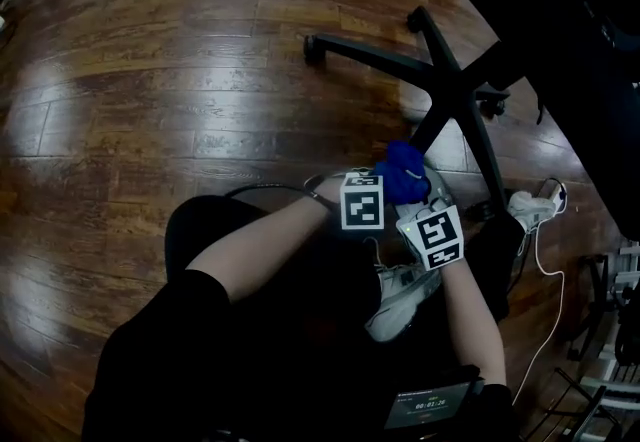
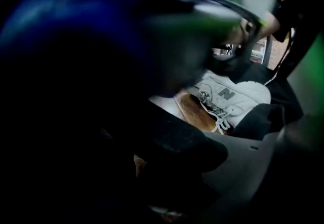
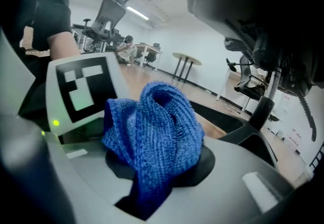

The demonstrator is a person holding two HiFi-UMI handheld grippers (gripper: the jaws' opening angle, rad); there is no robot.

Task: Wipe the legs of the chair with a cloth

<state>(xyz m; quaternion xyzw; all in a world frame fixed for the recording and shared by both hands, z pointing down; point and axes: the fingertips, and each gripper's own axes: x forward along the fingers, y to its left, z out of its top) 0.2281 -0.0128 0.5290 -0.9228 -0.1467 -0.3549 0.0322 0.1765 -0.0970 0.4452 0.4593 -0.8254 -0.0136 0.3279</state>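
The black chair base (image 1: 452, 88) spreads its legs over the wooden floor. One leg (image 1: 428, 128) runs toward me, and a bunched blue cloth (image 1: 403, 170) sits against its near part. My right gripper (image 3: 162, 164) is shut on the blue cloth (image 3: 154, 137), with the chair leg (image 3: 223, 119) dark just behind it. My left gripper (image 1: 380, 180) sits right beside the cloth on its left, and its marker cube (image 3: 83, 86) shows in the right gripper view. The left gripper view is very dark, with a blue blur of cloth (image 2: 61, 20) at its upper left, so its jaws are unreadable.
My white shoe (image 1: 400, 300) rests on the floor just below the grippers, also visible as the white shoe (image 2: 230, 94). A white power strip (image 1: 532, 205) with a cable lies right of the chair base. The dark seat (image 1: 570, 20) overhangs at upper right.
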